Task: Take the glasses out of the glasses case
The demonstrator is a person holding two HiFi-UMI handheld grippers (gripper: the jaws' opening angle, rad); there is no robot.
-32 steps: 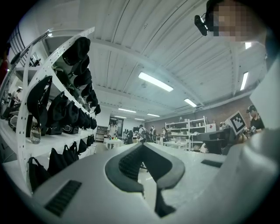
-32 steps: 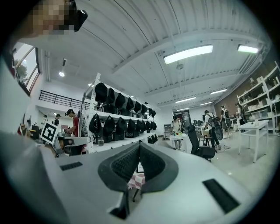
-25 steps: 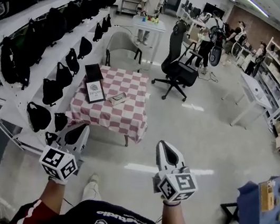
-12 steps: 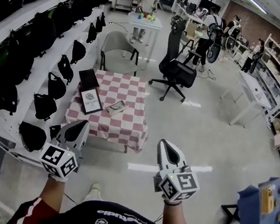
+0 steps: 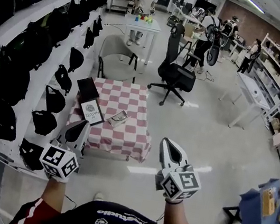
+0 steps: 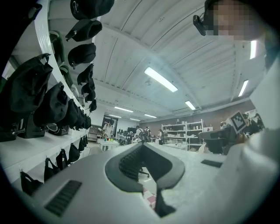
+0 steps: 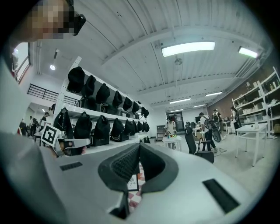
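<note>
A low table with a red-and-white checked cloth [image 5: 125,135] stands ahead of me in the head view. On it lie a small light glasses case [image 5: 118,118], a white printed card [image 5: 92,112] and a black flat box [image 5: 87,89]. Whether glasses are in the case is too small to tell. My left gripper [image 5: 81,127] and right gripper [image 5: 168,143] are held up short of the table's near edge, both shut and holding nothing. In the left gripper view the jaws [image 6: 142,146] meet at the tip. The right gripper [image 7: 139,146] looks the same, with the cloth [image 7: 135,197] showing below it.
White shelves with several black bags [image 5: 33,47] run along the left, close to the table. A grey chair [image 5: 116,56] and a black office chair [image 5: 176,72] stand behind it. People stand at white tables [image 5: 145,24] farther back. A blue stand [image 5: 259,210] is at my right.
The table has come nearer and lower in the head view, as I walk towards it. Both grippers stay shut and in much the same place in front of me.
</note>
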